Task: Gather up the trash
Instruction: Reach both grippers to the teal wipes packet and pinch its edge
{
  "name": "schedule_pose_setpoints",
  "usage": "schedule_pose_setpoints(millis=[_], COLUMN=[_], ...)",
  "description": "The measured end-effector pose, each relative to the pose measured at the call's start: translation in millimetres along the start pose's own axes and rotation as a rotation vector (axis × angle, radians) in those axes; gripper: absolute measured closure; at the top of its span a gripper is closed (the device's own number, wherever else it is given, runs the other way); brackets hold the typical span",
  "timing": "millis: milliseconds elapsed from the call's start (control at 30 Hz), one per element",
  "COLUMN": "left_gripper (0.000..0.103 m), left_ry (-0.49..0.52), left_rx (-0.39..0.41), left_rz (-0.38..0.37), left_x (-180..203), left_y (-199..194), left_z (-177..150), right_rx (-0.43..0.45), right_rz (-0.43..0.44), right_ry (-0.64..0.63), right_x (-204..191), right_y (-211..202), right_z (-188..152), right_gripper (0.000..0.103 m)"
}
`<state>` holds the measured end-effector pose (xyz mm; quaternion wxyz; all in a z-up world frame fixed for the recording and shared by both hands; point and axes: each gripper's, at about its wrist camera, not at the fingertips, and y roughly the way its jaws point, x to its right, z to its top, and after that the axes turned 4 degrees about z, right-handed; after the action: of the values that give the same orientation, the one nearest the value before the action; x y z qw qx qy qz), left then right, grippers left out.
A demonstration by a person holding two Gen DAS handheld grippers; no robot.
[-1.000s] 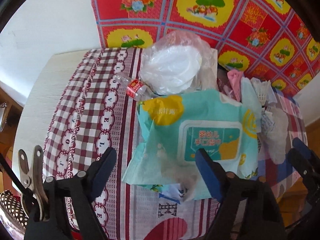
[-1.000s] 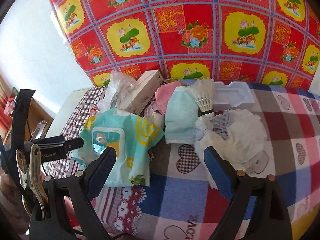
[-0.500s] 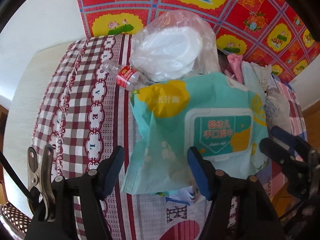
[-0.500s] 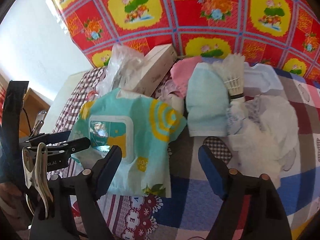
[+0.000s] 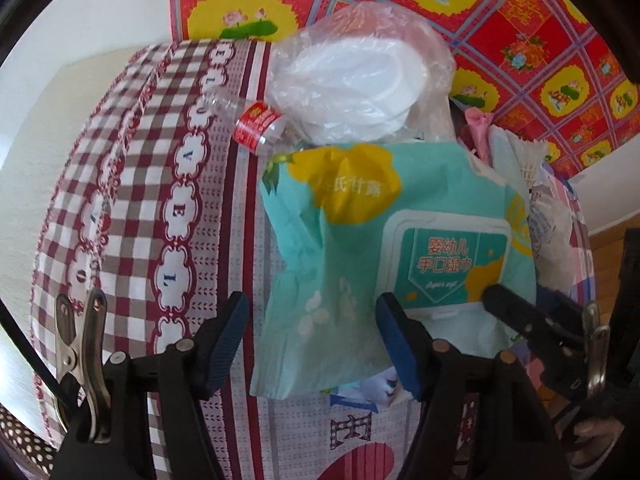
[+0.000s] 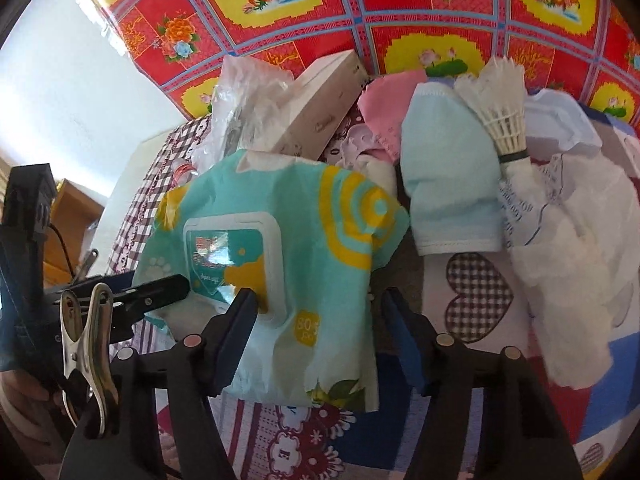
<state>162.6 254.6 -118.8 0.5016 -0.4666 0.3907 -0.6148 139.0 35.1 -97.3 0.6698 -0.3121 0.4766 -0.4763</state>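
**Both grippers lower over the wet-wipe pack**

Since a second ago both grippers have come down toward the table, and the teal wet-wipe pack [image 5: 400, 256] now fills more of each view. The right gripper [image 6: 316, 312] has just been closing its jaws, with the near right part of the pack between them; whether the pads already press on the wrapper cannot be told. The left gripper [image 5: 312, 320] narrowed its jaws earlier in that second and now straddles the pack's left near corner, its left pad clear of the wrapper over the tablecloth [image 5: 132, 208].

The pack is a soft, crinkled plastic pouch, teal with yellow patches and one rigid white rectangular flip lid. Behind it lie one clear plastic bottle [image 5: 256, 120] with a red label, on its side, and one filmy transparent bag of stacked white disposable bowls [image 5: 360, 80]. The right view adds one stiff cardboard box [image 6: 324, 108], one pale blue cloth mask [image 6: 448, 184], one pink cloth piece [image 6: 384, 112], one feathered shuttlecock [image 6: 500, 112], one white moulded foam tray [image 6: 560, 120] and a fluffy heap of crumpled white tissue [image 6: 572, 260]. The cloth is smooth checked vinyl; a red floral sheet [image 6: 400, 8] hangs behind.

The pack lies directly under both grippers, flat on the cloth, at the near edge of the pile.
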Motion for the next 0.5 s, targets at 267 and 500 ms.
schedule_pose_setpoints(millis=[267,500], left_gripper=[0.032,0.031], left_ry=[0.054,0.093], left_rx=[0.025,0.044], left_rz=[0.03,0.043], left_x=[9,19], left_y=[5,8], left_z=[-2,-1], right_rx=[-0.043,-0.052], right_rz=[0.033,0.026], right_ry=[0.037,0.05], right_x=[-3,-6], right_y=[13,16], right_z=[-5,-5], right_gripper=[0.039,0.04])
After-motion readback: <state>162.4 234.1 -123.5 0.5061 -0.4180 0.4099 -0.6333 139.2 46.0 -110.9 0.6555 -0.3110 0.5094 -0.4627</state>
